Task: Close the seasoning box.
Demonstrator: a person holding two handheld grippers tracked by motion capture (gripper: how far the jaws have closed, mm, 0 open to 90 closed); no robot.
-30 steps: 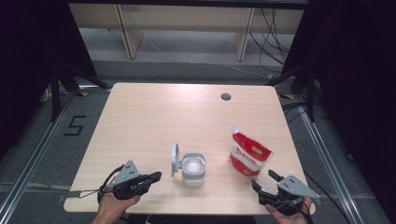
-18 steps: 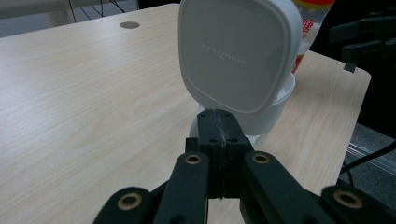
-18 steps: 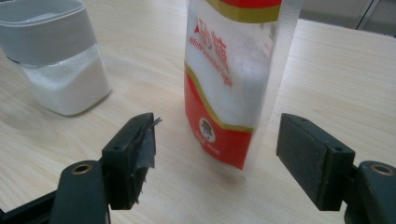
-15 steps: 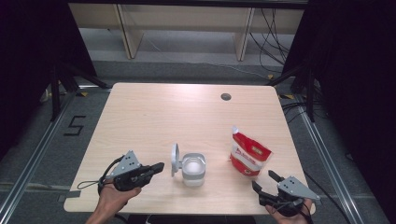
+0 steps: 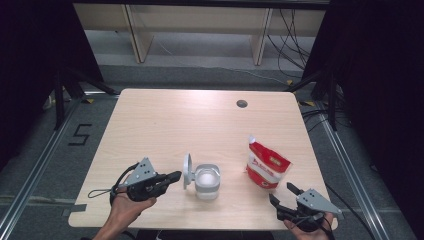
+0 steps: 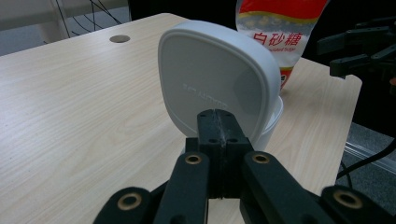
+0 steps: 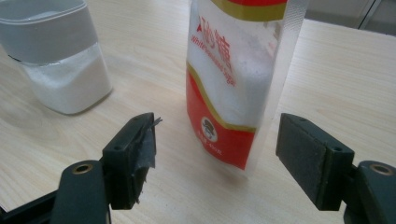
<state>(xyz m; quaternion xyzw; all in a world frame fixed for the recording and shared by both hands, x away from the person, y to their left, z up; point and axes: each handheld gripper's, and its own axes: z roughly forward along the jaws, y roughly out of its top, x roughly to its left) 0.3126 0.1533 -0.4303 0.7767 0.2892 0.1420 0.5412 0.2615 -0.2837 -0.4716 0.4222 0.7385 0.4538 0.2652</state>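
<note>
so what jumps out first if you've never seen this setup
A red and white sugar bag stands on the right of the wooden table, right ahead of the open right gripper. At front centre sits a white container, lid flipped up on its left, with the shut left gripper close to that lid.

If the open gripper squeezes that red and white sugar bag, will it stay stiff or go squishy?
Probably squishy: the sugar bag is thin clear plastic with loose white grains showing inside, so it should dent between the right gripper pads. It stands tall on a narrow base, so a push up high may tip it. The smooth film could also slip.
</note>
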